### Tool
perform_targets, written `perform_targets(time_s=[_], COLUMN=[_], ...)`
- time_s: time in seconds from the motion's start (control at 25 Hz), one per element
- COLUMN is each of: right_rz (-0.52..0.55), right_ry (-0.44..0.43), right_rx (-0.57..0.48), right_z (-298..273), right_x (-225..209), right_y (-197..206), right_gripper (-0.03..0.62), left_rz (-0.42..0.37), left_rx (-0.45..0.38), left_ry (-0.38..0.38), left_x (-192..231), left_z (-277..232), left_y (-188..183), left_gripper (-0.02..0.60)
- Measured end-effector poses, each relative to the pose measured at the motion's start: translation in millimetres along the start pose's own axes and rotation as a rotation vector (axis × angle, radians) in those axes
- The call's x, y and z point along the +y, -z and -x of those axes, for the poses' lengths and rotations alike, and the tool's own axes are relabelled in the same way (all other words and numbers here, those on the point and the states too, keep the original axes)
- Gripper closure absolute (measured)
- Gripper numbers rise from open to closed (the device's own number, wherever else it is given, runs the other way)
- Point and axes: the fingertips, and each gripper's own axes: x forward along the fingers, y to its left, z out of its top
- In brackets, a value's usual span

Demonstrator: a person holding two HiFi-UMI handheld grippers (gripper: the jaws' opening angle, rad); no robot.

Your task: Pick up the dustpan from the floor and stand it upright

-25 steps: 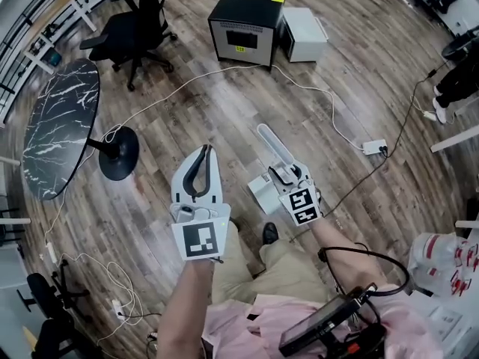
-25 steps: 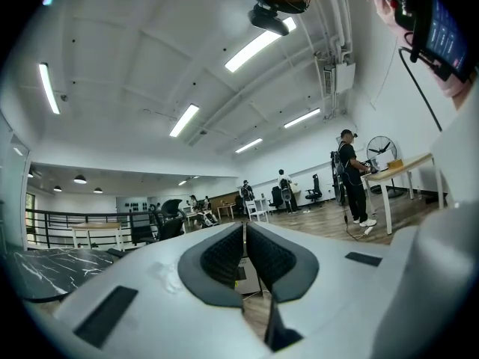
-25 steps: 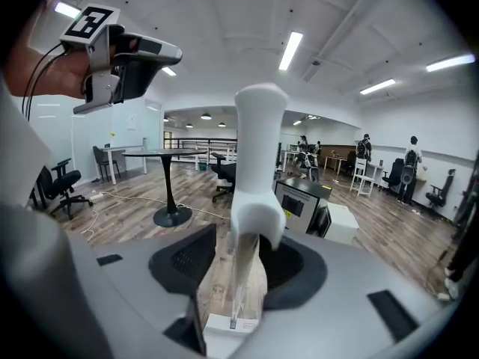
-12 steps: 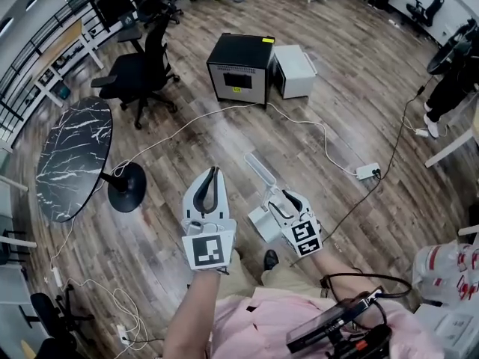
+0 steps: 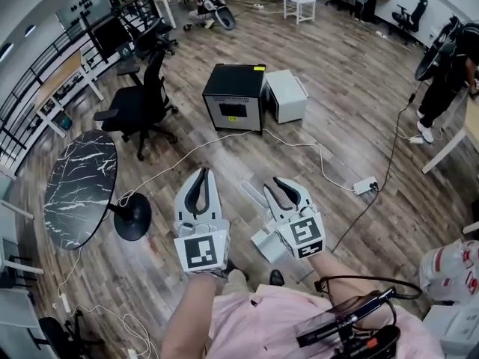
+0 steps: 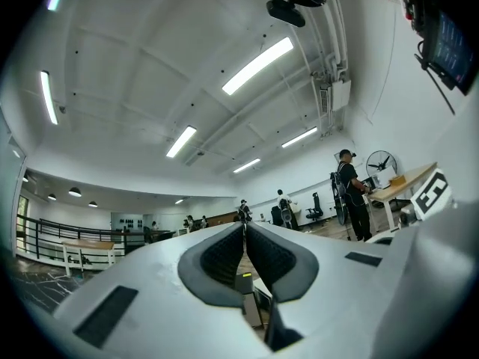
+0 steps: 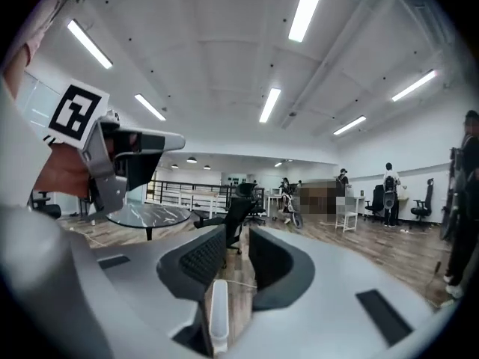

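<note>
The white dustpan (image 5: 263, 247) is on the wood floor just ahead of my feet, its long handle (image 5: 251, 193) pointing away from me. I cannot tell whether it stands or lies. My right gripper (image 5: 287, 184) hovers above it, open, with nothing between the pads. In the right gripper view the handle's rounded end (image 7: 218, 316) shows low down through the gap of the right gripper (image 7: 238, 238). My left gripper (image 5: 202, 172) is held beside it, shut and empty. In the left gripper view, the left gripper (image 6: 244, 226) has its pads touching.
A black cabinet (image 5: 233, 96) and a white box (image 5: 287, 96) stand ahead. To the left are an office chair (image 5: 142, 103) and a marble round table (image 5: 78, 189). A white cable runs to a power strip (image 5: 364, 186). A person (image 5: 441, 81) stands far right.
The head view has risen and shows more of the room. The right gripper, earlier low over the dustpan's handle, is now higher with its jaws apart. The left gripper rose alongside, still shut.
</note>
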Motion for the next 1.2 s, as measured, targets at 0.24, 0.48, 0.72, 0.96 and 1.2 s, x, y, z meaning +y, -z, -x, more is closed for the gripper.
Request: perform_targets(time_s=[0.24,0.48,0.72,0.96,1.2], right_rz=[0.02,0.029,0.027,0.025,0.022], right_ry=[0.058,0.074,0.064,0.07,0.072], right_rx=[-0.109,-0.123,-0.121,-0.146,-0.151], right_z=[-16.1,-20.6,-21.4,-19.3,-19.7], right_x=[-14.7,-24.3,-29.6,-30.4,-24.6], right_y=[-61.6,-64.5,-62.8,-70.0,-73.3], right_gripper=[0.592,0.592,0.594,0.592,0.592], left_rz=[-0.031,-0.038,-0.037,-0.073,-0.069], left_rx=[-0.041,-0.054,-0.035,-0.042,-0.043], left_ry=[0.003,0.019,0.028,0.033,0.039], left_x=[-2.7,-13.4,-19.8,-23.3,-20.0], left_z=[-22.6,-31.7,-35.1,-37.0,-34.4], left_y=[-29.0,-35.7,-26.2,-29.3,-31.4], left_gripper=[0.558,0.558,0.558,0.558,0.558])
